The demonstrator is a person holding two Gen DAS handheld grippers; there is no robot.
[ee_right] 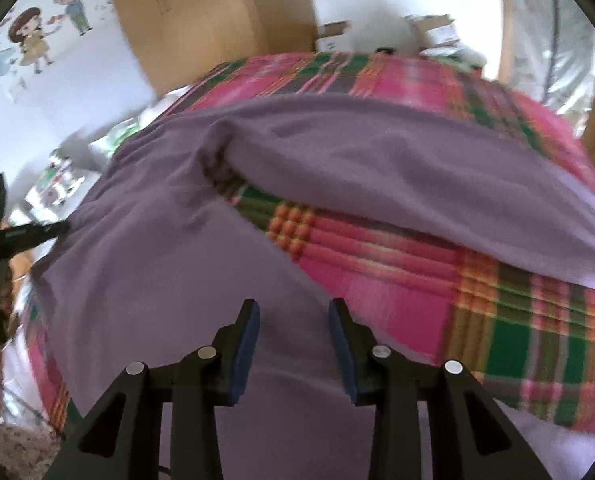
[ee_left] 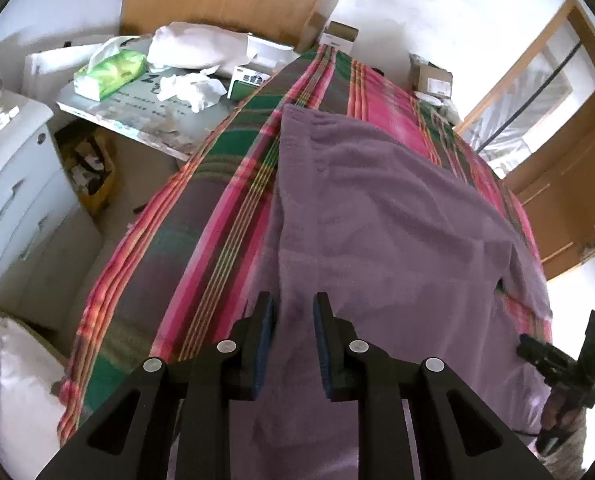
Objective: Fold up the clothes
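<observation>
- Purple garment (ee_left: 377, 208) spread on plaid bedspread (ee_left: 217, 216).
- Left gripper (ee_left: 294, 308): jaws narrowly apart over the cloth, grip unclear.
- Right gripper (ee_right: 293, 312): jaws apart, holding nothing.

A: Garment (ee_left: 377, 208) lies spread on the bed (ee_left: 201, 216), toward its right edge.
B: Cluttered table (ee_left: 137, 120) off the bed's left edge, drawers (ee_left: 13, 200) nearer; boxes (ee_left: 433, 76) past the far edge.

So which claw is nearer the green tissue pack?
Left. The left claw hovers over the purple garment, with the tissue pack ahead to its left. The right claw is farther along, past the left.
</observation>
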